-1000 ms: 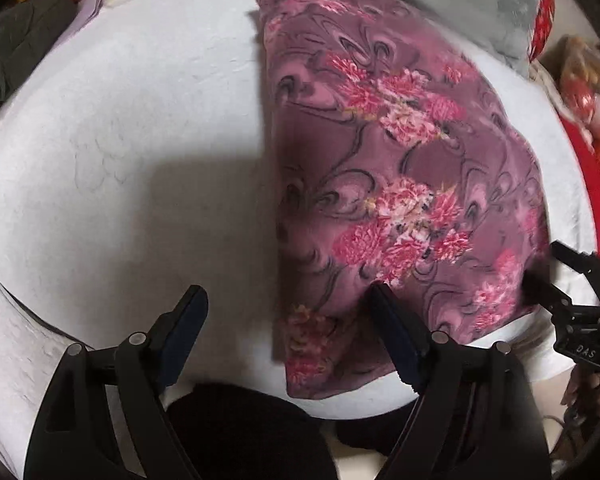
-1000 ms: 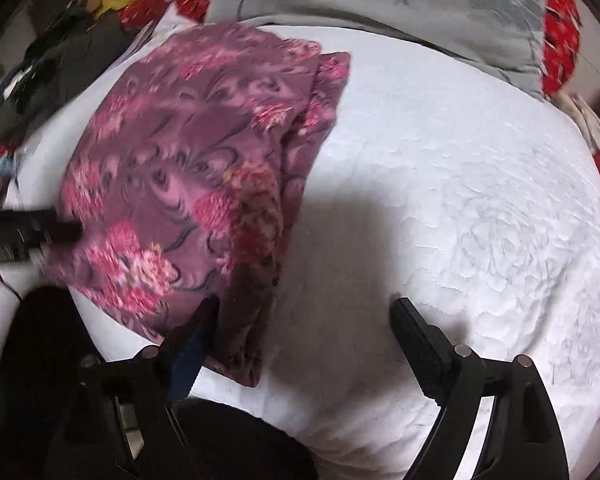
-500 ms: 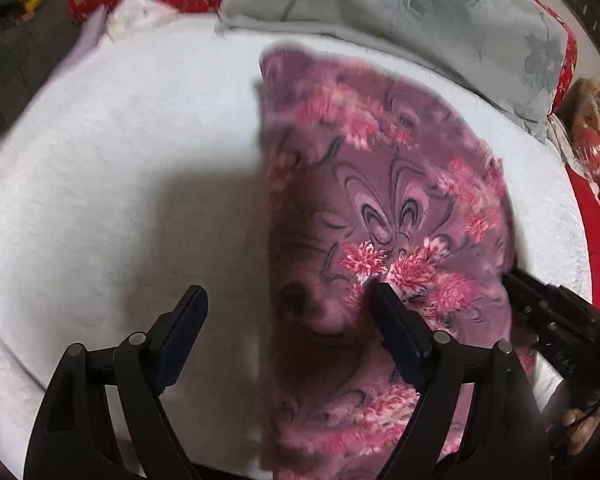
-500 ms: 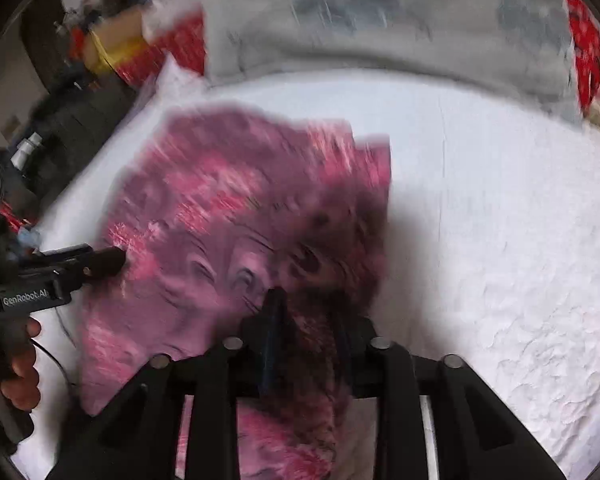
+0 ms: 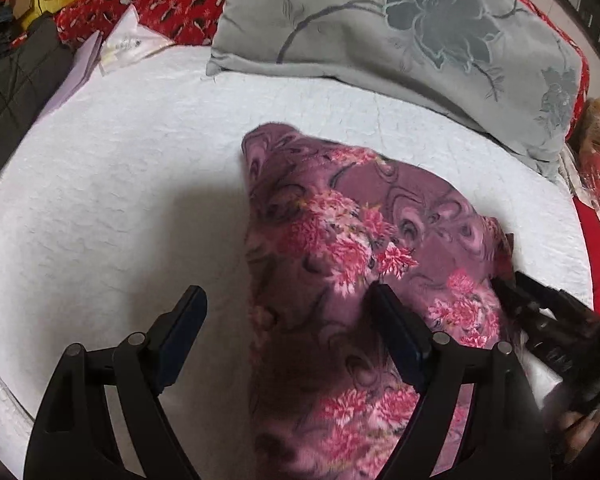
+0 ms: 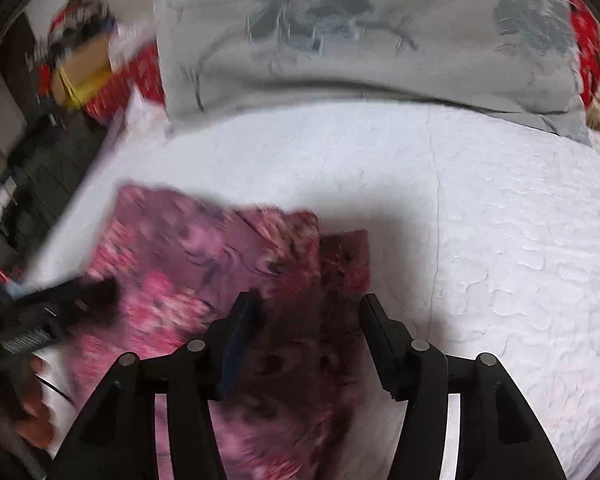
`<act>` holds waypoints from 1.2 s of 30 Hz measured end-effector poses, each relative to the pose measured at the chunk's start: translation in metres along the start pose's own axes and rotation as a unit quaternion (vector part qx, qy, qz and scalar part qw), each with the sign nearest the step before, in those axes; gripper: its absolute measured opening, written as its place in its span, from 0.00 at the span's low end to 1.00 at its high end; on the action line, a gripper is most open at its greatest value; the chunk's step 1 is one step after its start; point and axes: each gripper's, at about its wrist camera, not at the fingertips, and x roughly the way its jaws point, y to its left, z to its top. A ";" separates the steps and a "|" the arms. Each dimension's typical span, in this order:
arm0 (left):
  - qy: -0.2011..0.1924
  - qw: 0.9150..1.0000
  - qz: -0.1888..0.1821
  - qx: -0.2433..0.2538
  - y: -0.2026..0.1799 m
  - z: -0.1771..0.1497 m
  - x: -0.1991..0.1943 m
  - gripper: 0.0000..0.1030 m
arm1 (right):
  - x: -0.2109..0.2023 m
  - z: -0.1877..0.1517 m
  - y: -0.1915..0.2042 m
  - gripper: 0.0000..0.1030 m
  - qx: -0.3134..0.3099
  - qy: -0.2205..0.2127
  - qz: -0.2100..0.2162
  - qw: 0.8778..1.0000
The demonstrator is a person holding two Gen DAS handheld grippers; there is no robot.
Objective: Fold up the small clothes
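A purple garment with pink flowers (image 5: 360, 248) lies folded on the white quilted bed (image 5: 120, 200); it also shows in the right wrist view (image 6: 188, 272). My left gripper (image 5: 288, 304) is open above the garment's left edge, with its right finger over the cloth. My right gripper (image 6: 308, 312) is open over the garment's right edge, jaws partly apart, nothing clamped. The right gripper shows in the left wrist view (image 5: 540, 312) at the cloth's right side. The left gripper shows blurred in the right wrist view (image 6: 52, 308).
A grey flowered pillow (image 5: 400, 32) lies at the back of the bed. A red patterned cover (image 5: 140, 4), papers (image 5: 128, 40) and dark clothing (image 5: 12, 92) sit at the back left. White quilt spreads to the right (image 6: 500, 240).
The garment's near end was carried toward the pillow and folded over, so it now looks shorter. My right gripper shut on the cloth half a second ago and has now opened.
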 end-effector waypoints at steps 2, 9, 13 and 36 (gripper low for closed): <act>-0.003 1.000 -0.004 -0.003 0.001 0.000 0.003 0.83 | -0.001 -0.002 -0.002 0.67 0.003 -0.009 -0.002 1.000; -0.009 1.000 -0.008 0.001 -0.002 0.003 0.002 0.83 | -0.010 0.012 -0.003 0.67 0.003 -0.018 0.005 1.000; -0.013 1.000 -0.001 0.005 -0.006 0.014 0.007 0.84 | -0.002 0.023 0.000 0.67 -0.004 -0.021 -0.012 1.000; -0.012 1.000 0.003 0.011 0.006 -0.070 -0.051 0.94 | -0.066 -0.066 0.007 0.89 -0.071 0.030 -0.047 0.996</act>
